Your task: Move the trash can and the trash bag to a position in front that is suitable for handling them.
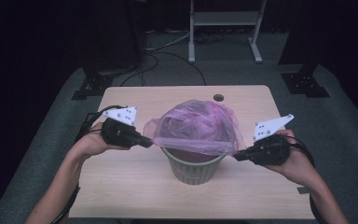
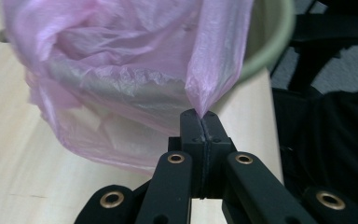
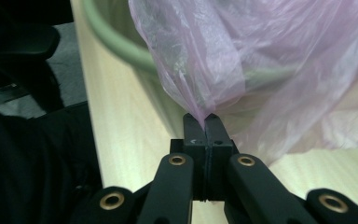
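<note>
Presently listed: 1 pink plastic bag (image 1: 193, 126), thin and translucent, draped over the mouth of 1 ribbed green bin (image 1: 193, 170) standing upright near the middle of the wooden table (image 1: 121, 186). Left gripper (image 1: 148, 142): jaws pressed together, pinching a drawn-out corner of the bag at the bin's left side. Right gripper (image 1: 238, 156): jaws likewise closed, pinching the bag's opposite corner at the bin's right side. Bag film stretched between the 2 grippers across the near rim.
</note>
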